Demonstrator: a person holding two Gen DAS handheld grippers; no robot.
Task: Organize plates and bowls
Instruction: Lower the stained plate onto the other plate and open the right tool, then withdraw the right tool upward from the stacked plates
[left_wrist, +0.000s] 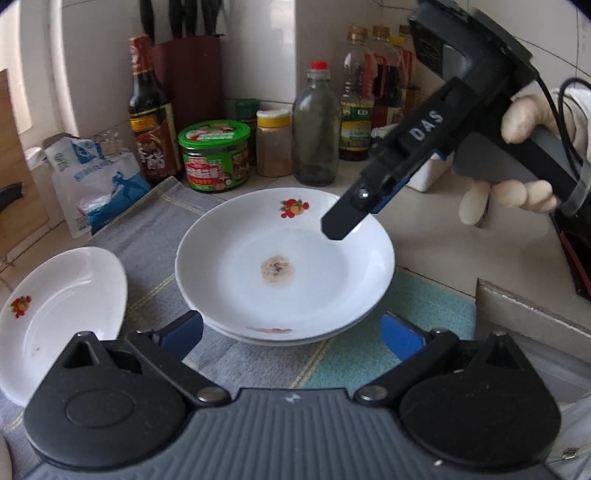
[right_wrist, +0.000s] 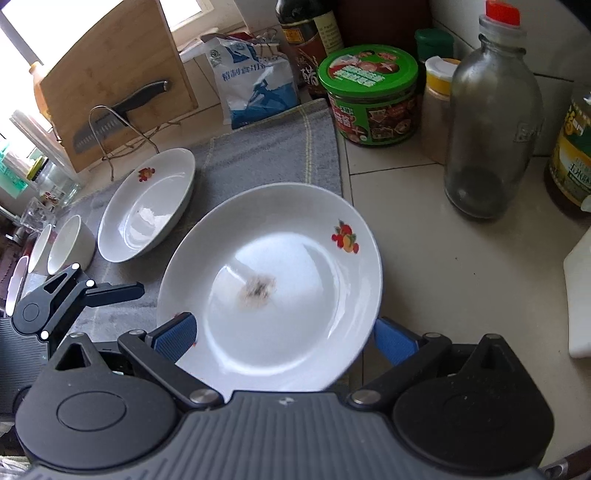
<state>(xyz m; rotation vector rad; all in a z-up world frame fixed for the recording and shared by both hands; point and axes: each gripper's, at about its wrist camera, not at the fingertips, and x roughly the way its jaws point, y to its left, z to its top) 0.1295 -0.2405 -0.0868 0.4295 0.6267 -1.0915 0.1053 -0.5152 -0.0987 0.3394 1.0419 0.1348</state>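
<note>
Both hand-held grippers (left_wrist: 291, 334) (right_wrist: 286, 338) gape (plate (left_wrist: 284, 266) between).

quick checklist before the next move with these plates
1. Left gripper open: ok, jaws wide apart.
2. Right gripper open: ok, astride the top plate rim, not gripping.
3. Top plate sits square on the plate below: ok.
4. Top plate clean: not ok, brown stain at its centre.
5. Other plate clear of the stack: ok, apart on the cloth.
6. Bowls intact: cannot tell, partly hidden.
</note>
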